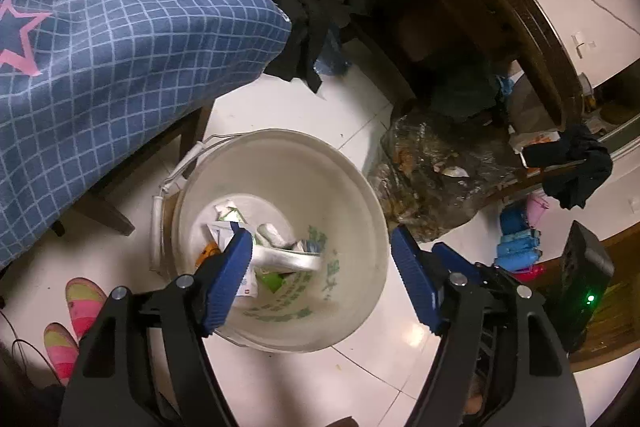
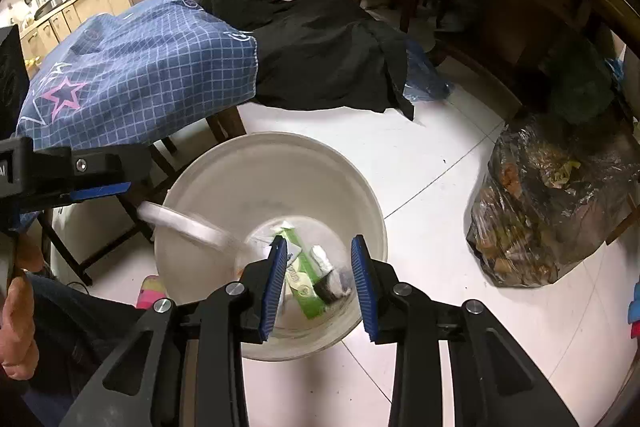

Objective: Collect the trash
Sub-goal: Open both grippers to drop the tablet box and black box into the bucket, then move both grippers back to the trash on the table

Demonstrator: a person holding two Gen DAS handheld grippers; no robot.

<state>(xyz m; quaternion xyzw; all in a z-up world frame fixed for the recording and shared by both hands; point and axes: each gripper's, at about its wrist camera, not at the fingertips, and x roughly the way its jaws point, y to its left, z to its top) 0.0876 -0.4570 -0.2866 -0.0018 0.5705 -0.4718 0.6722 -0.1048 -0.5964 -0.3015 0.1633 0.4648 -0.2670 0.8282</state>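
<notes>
On white tile floor (image 1: 360, 379): bucket (image 1: 360, 187), trash bag (image 2: 560, 211).

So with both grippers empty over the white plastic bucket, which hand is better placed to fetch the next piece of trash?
Probably the right. Both the left gripper and the right gripper hang open above the white plastic bucket, but the right hangs nearer the clear trash-filled plastic bag. No loose trash shows clearly, so it is close.

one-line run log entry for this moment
left gripper: open, empty | right gripper: open, empty | both over white bucket | trash inside
</notes>
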